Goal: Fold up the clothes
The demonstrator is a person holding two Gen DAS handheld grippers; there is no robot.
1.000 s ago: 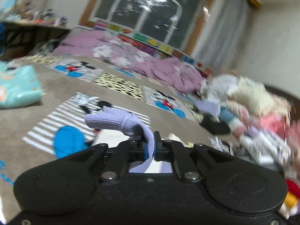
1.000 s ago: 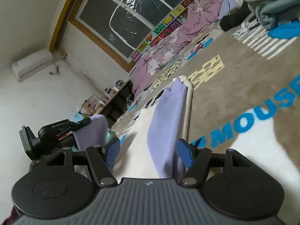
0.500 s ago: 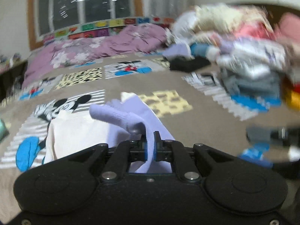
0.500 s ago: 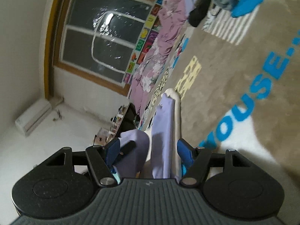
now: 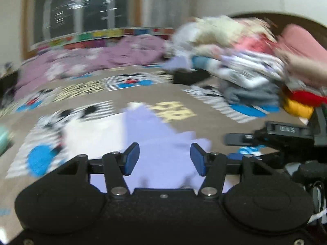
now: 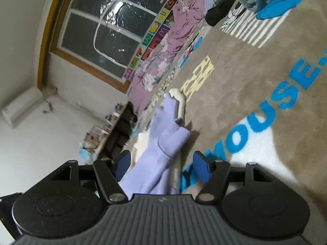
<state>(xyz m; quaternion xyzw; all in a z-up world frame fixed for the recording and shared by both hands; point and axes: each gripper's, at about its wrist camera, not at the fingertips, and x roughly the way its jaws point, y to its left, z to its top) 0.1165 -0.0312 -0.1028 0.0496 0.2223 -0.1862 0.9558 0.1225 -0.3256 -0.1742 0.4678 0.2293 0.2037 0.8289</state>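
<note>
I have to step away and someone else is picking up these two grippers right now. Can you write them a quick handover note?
Left gripper: jaws opening, nothing pinched; the lavender garment lies on the rug under them.
Right gripper: open, the garment's folded sleeve lies between the pads, not gripped.
Garment: flat on the cartoon-print rug, over something cream-white.
Unfolded clothes pile: far right on the rug.
Done: sleeve appears folded in.
Left: finish folding this piece, then the pile.
</note>
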